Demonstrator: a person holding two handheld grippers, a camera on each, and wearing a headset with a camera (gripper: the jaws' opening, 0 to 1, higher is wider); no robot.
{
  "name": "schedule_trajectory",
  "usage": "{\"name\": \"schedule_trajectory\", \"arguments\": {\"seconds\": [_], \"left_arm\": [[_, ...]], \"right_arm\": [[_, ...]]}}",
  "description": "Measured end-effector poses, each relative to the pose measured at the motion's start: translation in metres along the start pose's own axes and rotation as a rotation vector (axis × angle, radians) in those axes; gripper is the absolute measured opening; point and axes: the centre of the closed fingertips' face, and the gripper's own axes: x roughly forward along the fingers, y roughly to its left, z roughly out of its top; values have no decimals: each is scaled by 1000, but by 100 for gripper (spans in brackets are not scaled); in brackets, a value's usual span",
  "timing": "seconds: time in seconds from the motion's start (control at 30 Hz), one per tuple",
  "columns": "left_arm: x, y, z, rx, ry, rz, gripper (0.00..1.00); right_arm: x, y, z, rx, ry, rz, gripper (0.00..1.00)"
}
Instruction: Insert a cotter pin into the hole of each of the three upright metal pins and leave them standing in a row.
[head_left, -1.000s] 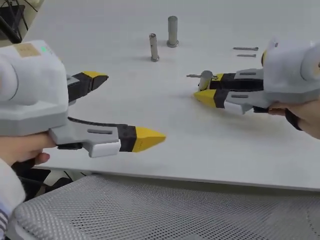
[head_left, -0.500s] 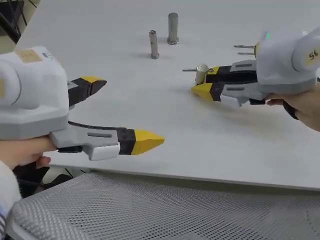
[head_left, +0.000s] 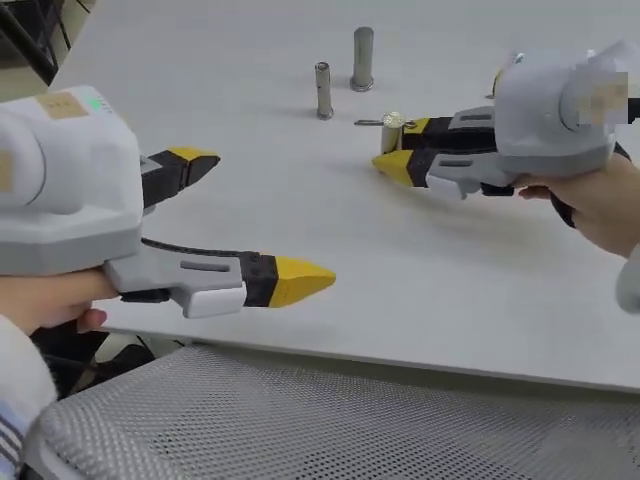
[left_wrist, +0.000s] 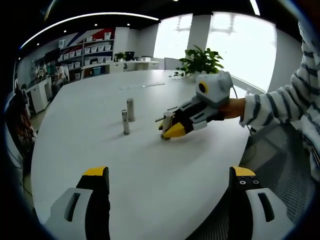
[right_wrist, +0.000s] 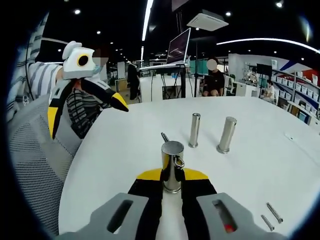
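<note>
Left hand-held gripper (head_left: 265, 215) is being held open and empty above the counter's (head_left: 300, 230) near edge. Farther out, an upright metal pin (right_wrist: 172, 162), a cotter pin (head_left: 368, 122) already through its hole, is being clamped by the right hand-held gripper (head_left: 400, 146). Beyond, two bare metal pins (head_left: 323, 90) are standing. Judged next: releasing it in line with them, then fetching a spare cotter pin (right_wrist: 273, 213).

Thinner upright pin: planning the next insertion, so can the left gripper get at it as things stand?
Probably yes: the left gripper is open, bare table lies between it and the thinner upright pin, and the right gripper, shut on a third pin, sits aside.
</note>
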Motion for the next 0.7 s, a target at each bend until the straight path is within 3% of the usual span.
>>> {"name": "schedule_trajectory", "arguments": {"seconds": [0.27, 0.7], "left_arm": [[1, -1, -5, -2, 13, -10, 99], [5, -1, -1, 12, 14, -12, 99]], "right_arm": [[10, -2, 4, 10, -7, -12, 8], [9, -1, 0, 30, -21, -27, 8]]}}
